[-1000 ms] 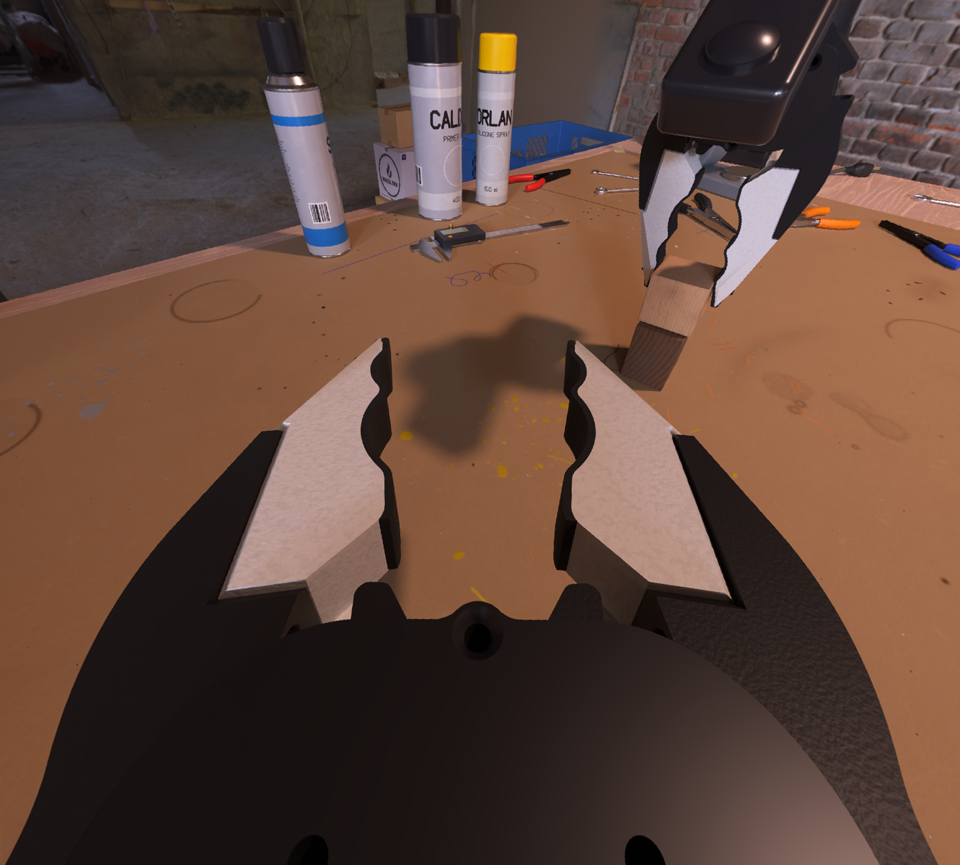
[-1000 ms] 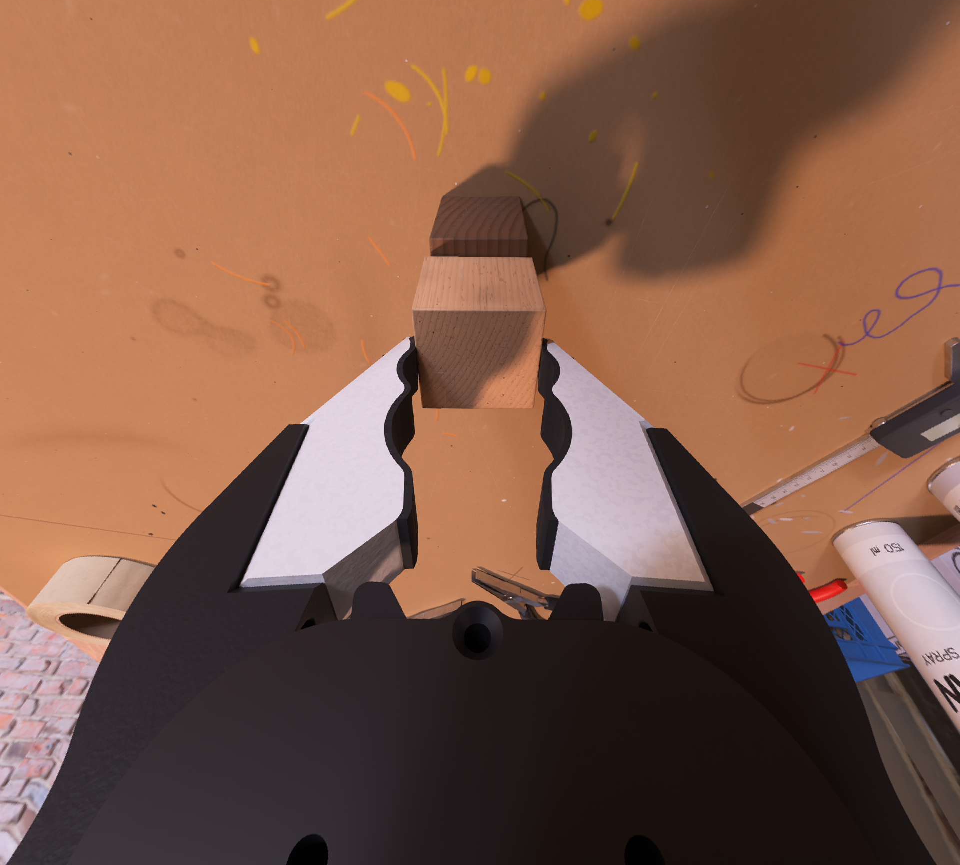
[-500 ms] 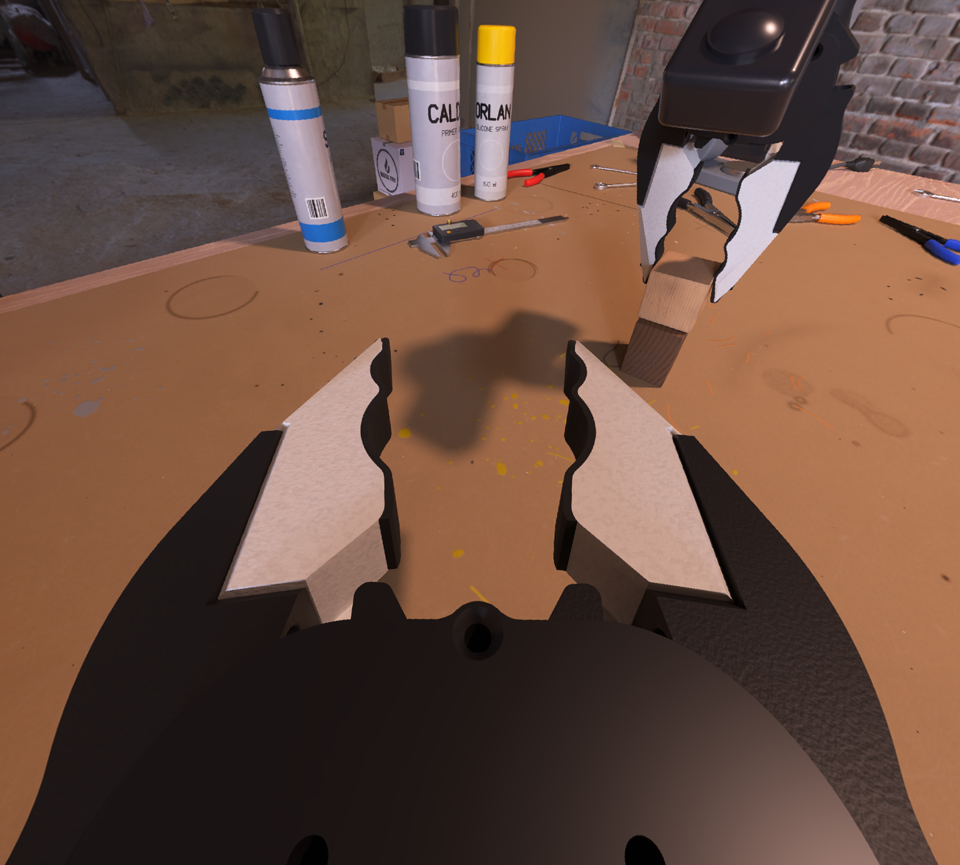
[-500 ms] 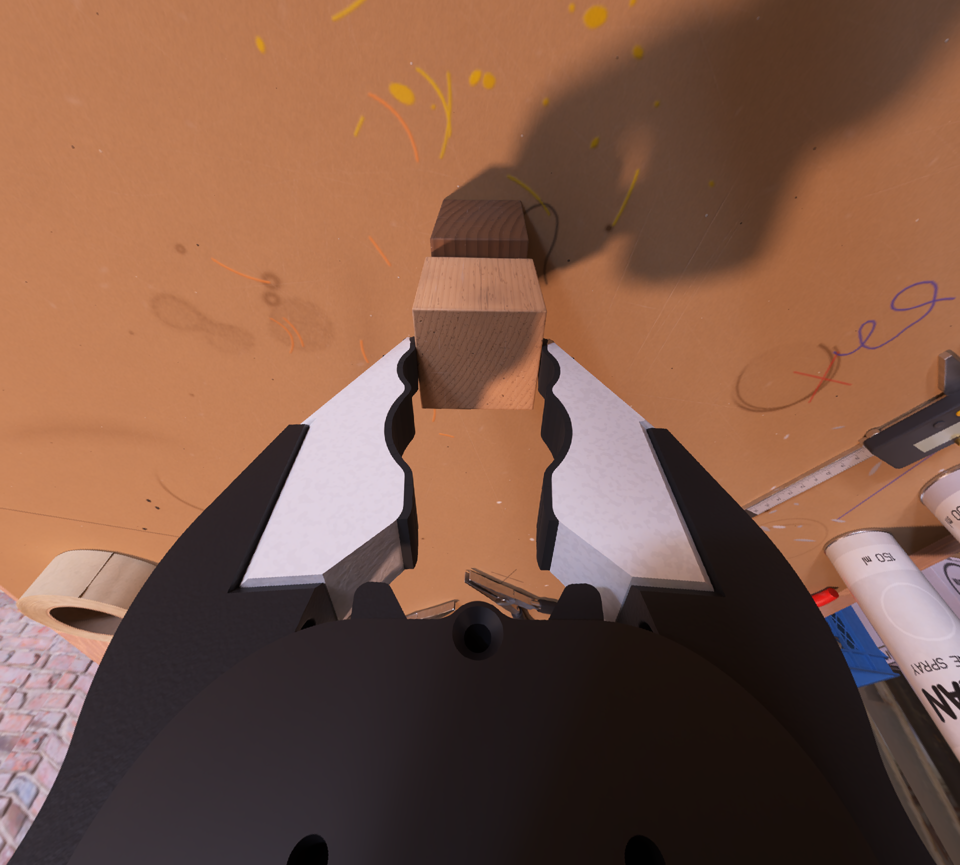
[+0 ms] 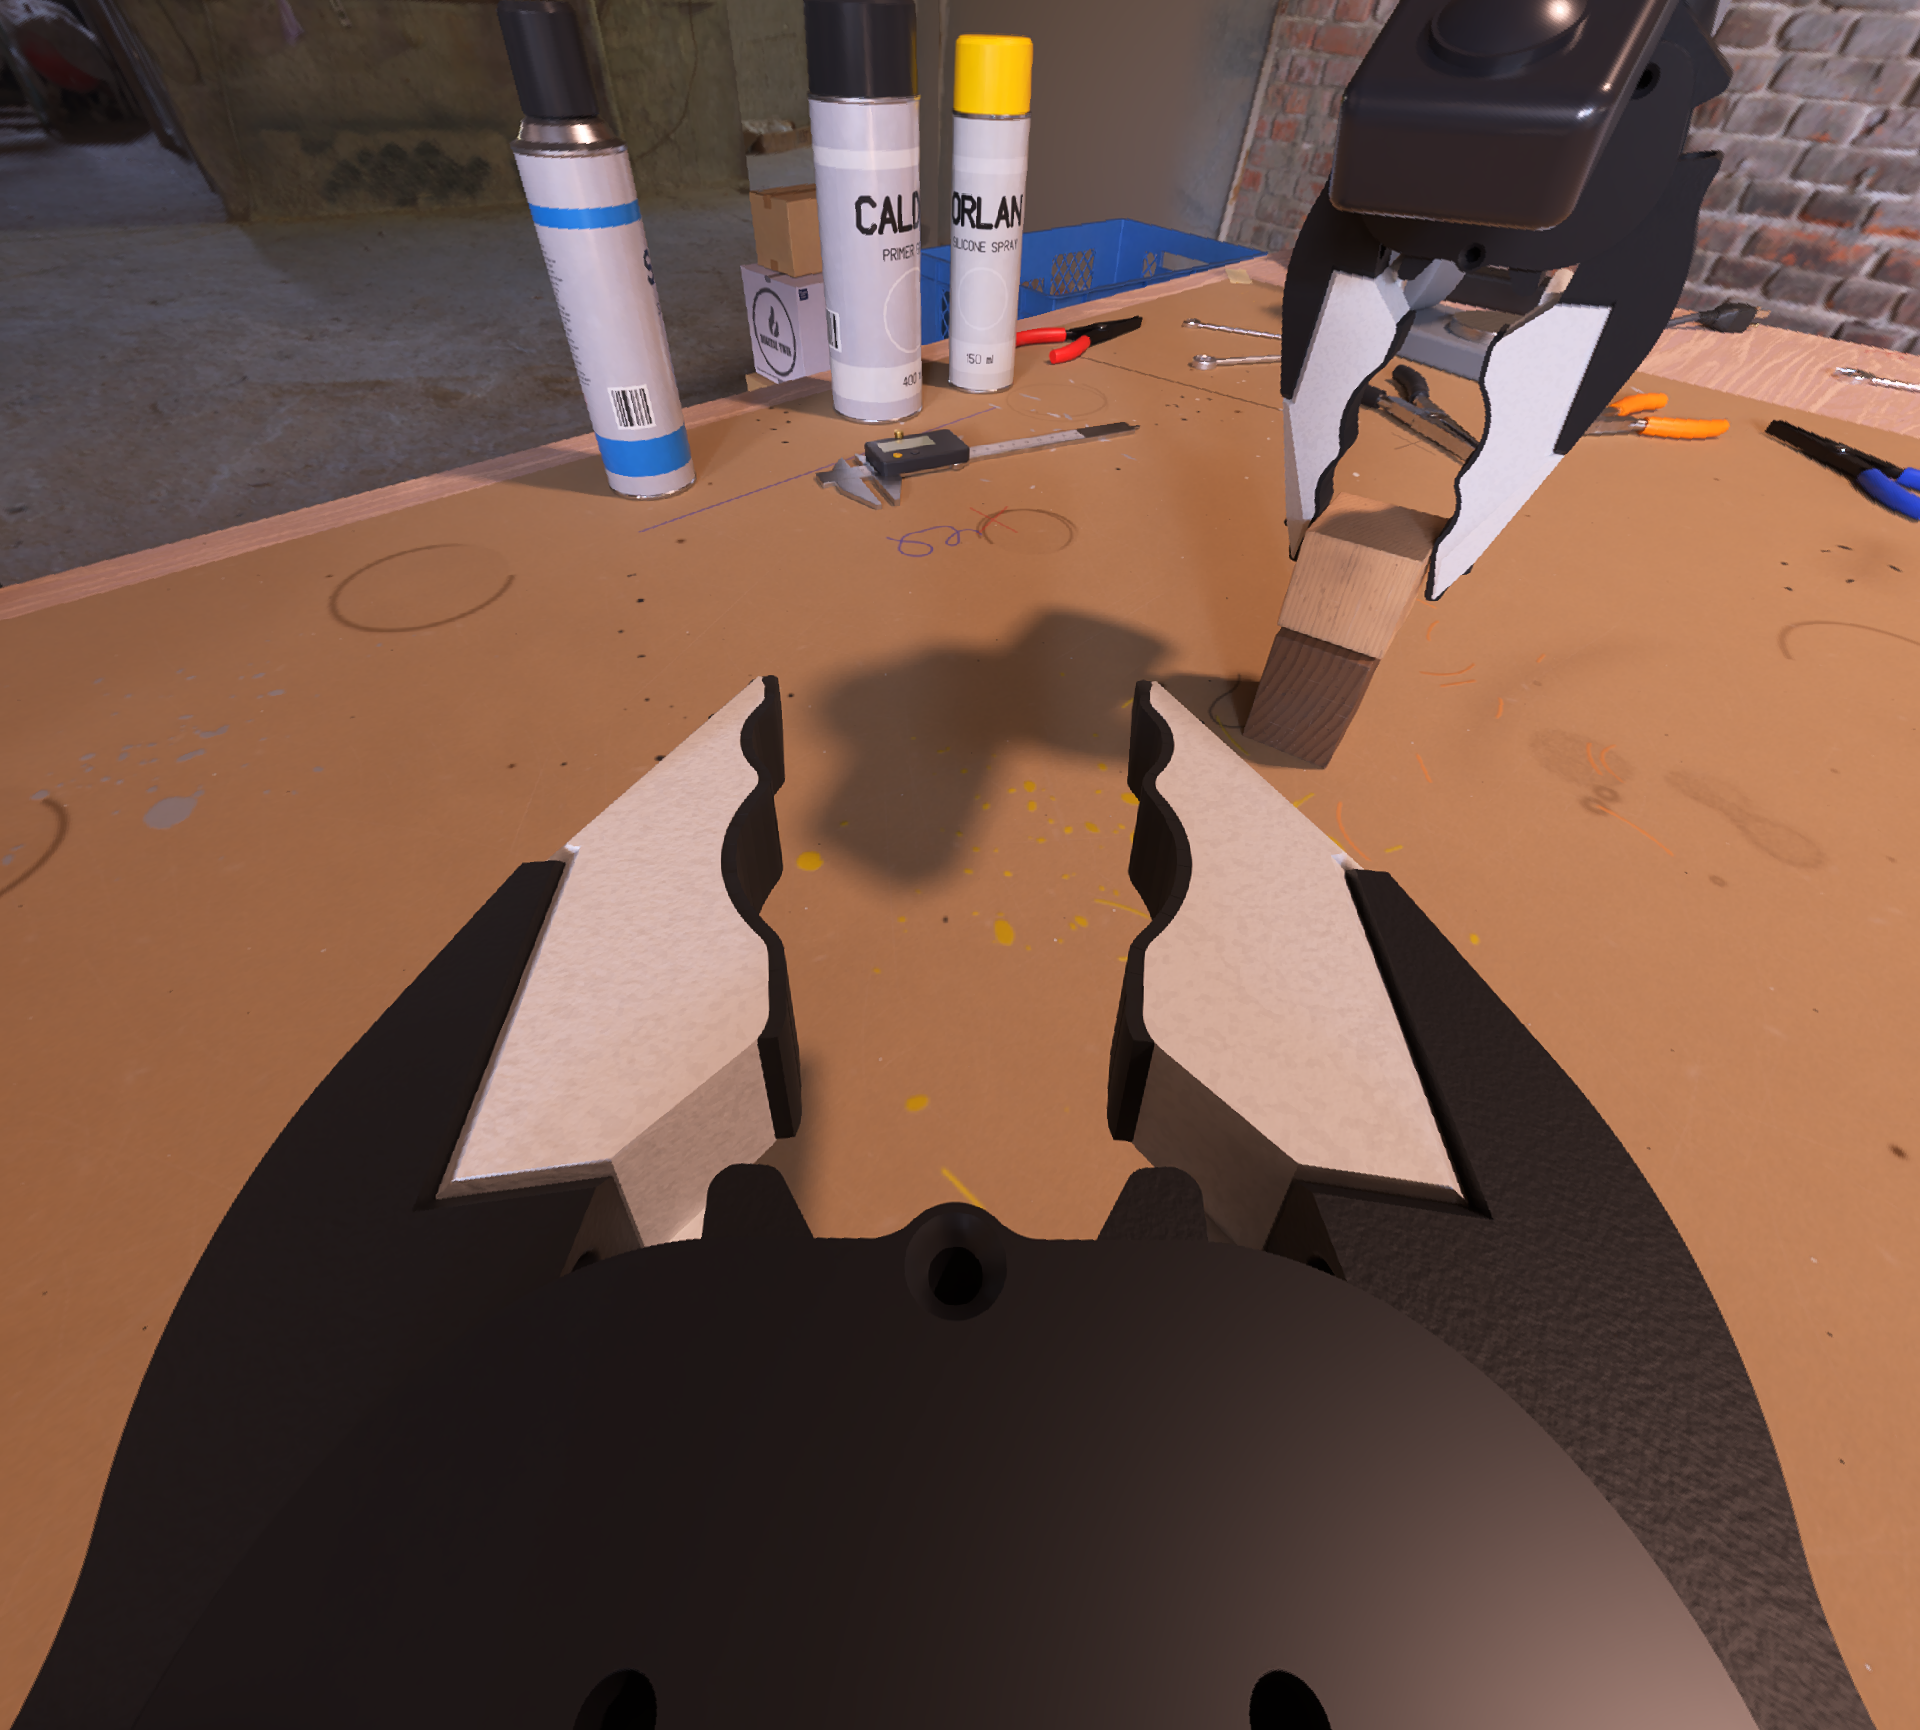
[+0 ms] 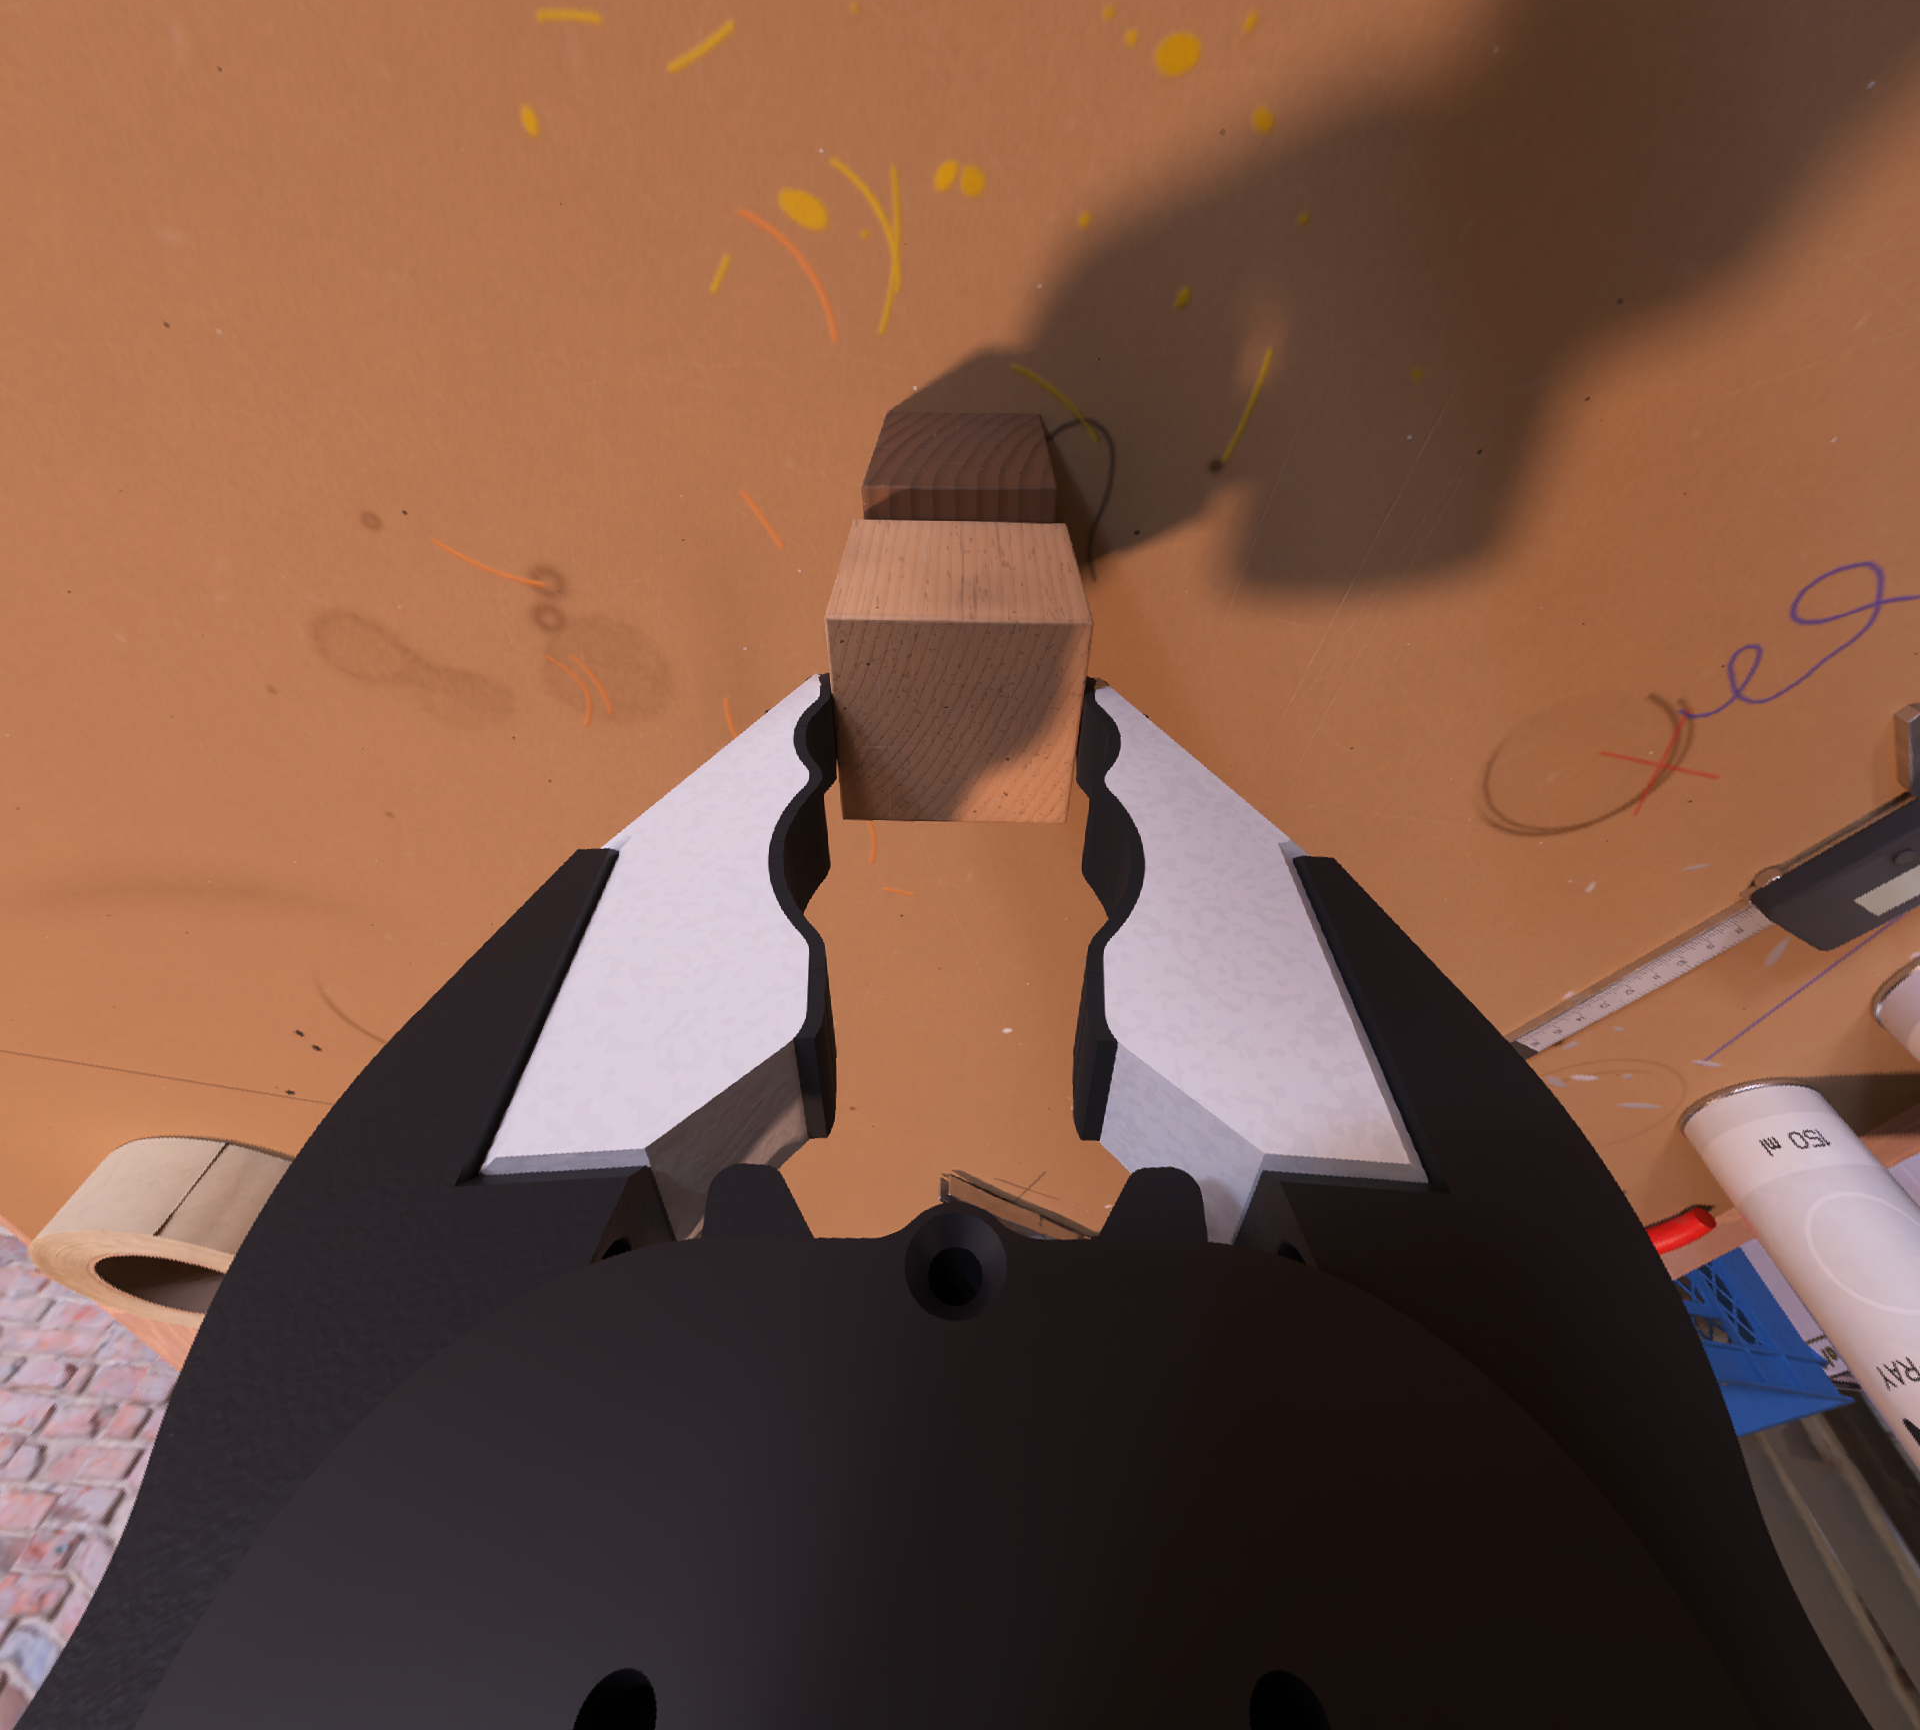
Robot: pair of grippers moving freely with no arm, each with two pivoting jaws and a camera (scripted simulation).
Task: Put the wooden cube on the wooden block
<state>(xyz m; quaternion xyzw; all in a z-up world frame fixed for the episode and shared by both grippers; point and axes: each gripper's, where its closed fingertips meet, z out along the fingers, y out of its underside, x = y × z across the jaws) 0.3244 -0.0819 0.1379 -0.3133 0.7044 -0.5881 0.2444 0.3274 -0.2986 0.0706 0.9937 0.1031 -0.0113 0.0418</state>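
Brown workbench (image 5: 312,745). Right gripper (image 6: 958,693) pinches wooden cube (image 6: 961,672) on wooden block (image 6: 961,459) (hard, light; hold flat sides). Left gripper (image 5: 956,704) wide apart, empty.

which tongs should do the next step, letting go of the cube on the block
Right. The right tongs already straddle the cube, which sits on the block. The left tongs are open, empty and apart.

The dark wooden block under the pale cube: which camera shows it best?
The left wrist view: it shows the wooden block from the side, standing on the table with the wooden cube stacked on it. The right wrist view looks down, so the cube hides most of the block.
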